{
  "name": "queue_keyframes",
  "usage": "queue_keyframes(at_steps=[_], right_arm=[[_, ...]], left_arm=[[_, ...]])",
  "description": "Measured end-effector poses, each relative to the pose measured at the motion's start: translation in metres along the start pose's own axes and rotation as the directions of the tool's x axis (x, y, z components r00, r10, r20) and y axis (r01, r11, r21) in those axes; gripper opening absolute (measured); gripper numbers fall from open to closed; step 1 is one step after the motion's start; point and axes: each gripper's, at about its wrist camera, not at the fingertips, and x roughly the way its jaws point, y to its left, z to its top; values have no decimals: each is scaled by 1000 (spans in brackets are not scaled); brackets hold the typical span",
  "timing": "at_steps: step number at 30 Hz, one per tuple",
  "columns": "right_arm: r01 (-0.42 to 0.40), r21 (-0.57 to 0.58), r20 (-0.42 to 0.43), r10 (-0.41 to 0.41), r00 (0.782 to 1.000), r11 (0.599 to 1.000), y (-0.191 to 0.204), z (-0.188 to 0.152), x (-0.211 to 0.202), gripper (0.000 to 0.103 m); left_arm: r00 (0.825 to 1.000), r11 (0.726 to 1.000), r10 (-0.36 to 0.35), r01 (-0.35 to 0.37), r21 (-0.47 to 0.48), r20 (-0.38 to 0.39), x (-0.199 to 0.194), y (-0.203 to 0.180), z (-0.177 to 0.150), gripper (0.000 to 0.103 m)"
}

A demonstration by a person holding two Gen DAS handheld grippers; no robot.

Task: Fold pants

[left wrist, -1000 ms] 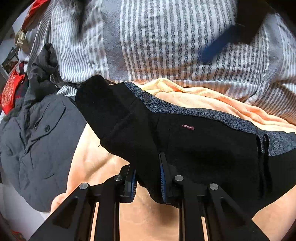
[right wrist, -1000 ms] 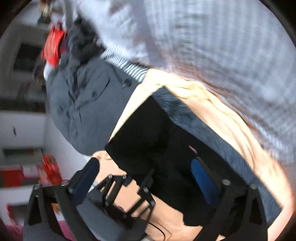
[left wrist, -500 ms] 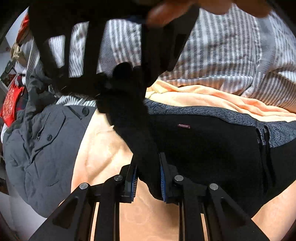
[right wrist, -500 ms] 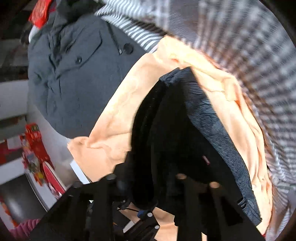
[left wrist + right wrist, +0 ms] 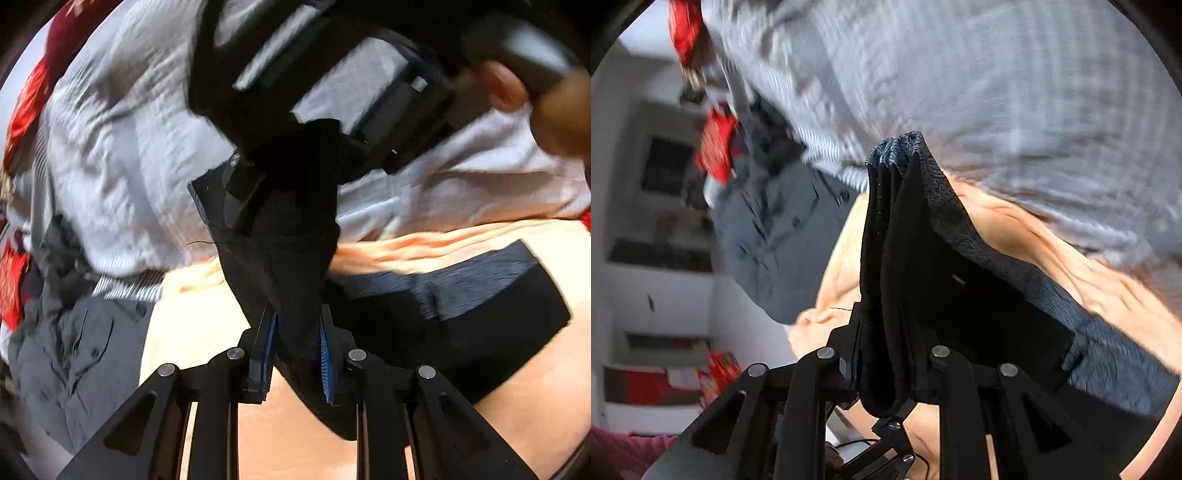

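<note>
Both grippers have the black fabric pants with the patterned grey waistband (image 5: pixel 436 317) off the peach-orange blanket (image 5: pixel 517 417) at one end, and that looks deliberate: lifting one side lets it swing over the part lying flat to make the fold. The left gripper (image 5: pixel 295 354) is pinching a thick wad of black cloth between its blue-padded fingers (image 5: pixel 269 332), jaws pressed onto the bunch. The right gripper (image 5: pixel 886 354) bites a gathered stack of layers, several folds of cloth squeezed between its jaws, with the waistband corner peaking up ahead of it. In the left view, the right gripper sits above, further up the same raised cloth, so the cloth hangs taut between the two grips. The rest of the pants lies on the blanket, long axis running along the waistband, sideways across the left view toward the right. A grey buttoned jacket (image 5: pixel 775 236) lies beside the blanket, and a grey-and-white striped quilt (image 5: pixel 997 92) lies beyond, well apart from the fold.
</note>
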Motion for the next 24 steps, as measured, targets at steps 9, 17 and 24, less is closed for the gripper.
queue_keyframes(at_steps=[9, 17, 24], right_arm=[[-132, 145, 254, 92, 963, 981, -89, -81, -104, 20], [-237, 302, 414, 96, 905, 923, -199, -169, -157, 20], [-318, 448, 471, 82, 879, 835, -287, -236, -139, 20]], left_arm=[[993, 981, -111, 106, 161, 24, -28, -102, 29, 22], [978, 924, -204, 204, 322, -33, -23, -208, 20, 22], [969, 873, -189, 239, 424, -158, 9, -266, -15, 22]])
